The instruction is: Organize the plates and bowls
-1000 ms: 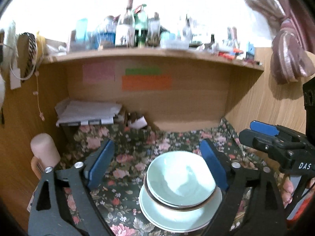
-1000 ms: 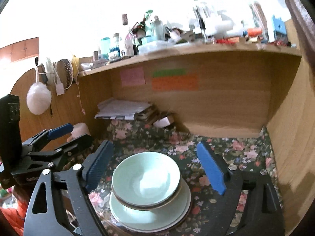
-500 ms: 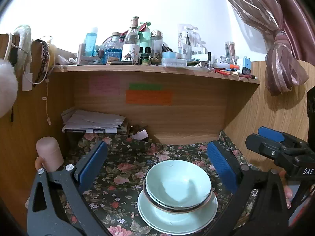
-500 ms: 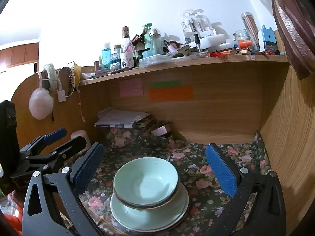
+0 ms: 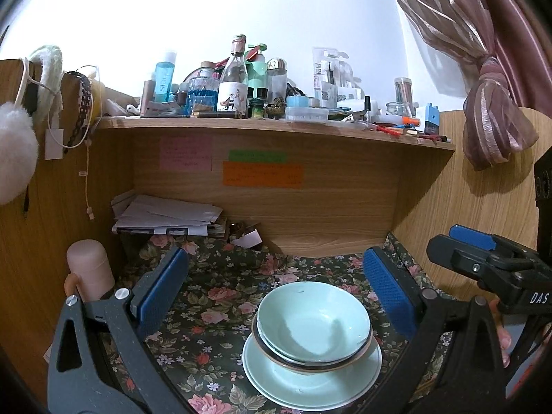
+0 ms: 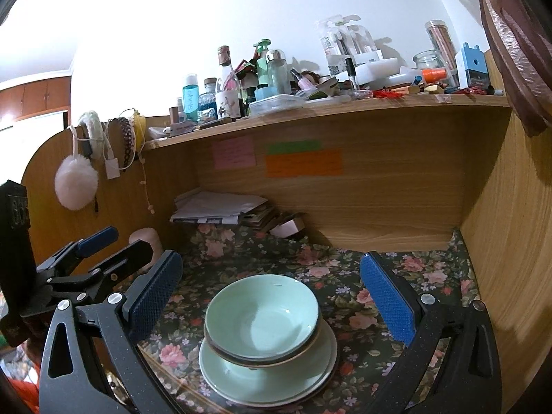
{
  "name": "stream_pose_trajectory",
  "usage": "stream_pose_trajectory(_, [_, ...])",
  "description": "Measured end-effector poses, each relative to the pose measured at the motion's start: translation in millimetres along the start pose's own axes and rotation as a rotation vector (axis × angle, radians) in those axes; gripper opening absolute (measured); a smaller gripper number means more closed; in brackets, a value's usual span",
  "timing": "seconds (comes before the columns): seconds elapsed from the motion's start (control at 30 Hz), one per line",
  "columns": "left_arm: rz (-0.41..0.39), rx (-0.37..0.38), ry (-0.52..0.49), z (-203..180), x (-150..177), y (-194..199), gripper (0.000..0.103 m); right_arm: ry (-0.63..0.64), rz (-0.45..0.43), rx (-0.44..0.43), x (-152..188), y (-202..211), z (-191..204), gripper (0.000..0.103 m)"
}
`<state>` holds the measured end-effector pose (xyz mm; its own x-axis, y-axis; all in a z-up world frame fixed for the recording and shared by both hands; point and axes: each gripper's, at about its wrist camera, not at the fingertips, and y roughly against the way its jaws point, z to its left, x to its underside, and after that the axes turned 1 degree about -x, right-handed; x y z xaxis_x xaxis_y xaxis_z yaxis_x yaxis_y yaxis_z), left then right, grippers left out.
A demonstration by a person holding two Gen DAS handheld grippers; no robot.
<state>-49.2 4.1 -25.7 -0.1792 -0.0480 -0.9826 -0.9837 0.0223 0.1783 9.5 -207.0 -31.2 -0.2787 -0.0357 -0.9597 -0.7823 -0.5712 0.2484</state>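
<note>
Green bowls (image 5: 312,324), apparently two nested, rest on stacked plates (image 5: 310,383) on the floral-cloth table (image 5: 214,296). The stack lies between and below the released fingers of the left gripper (image 5: 276,296) and of the right gripper (image 6: 272,296); neither touches it.

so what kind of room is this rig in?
Likely a bedroom desk nook, not a kitchen: toiletry bottles crowd the shelf, sticky notes and papers sit below, a curtain hangs alongside. The bowls sit on floral cloth.
</note>
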Motion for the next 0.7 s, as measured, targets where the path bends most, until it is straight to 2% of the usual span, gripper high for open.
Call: stream_pose_trajectory(0.7, [0.001, 0.0, 0.016, 2.6, 0.1, -3.3, 0.103, 0.003, 0.005, 0.0, 0.2, -2.8, 3.7, 0.103])
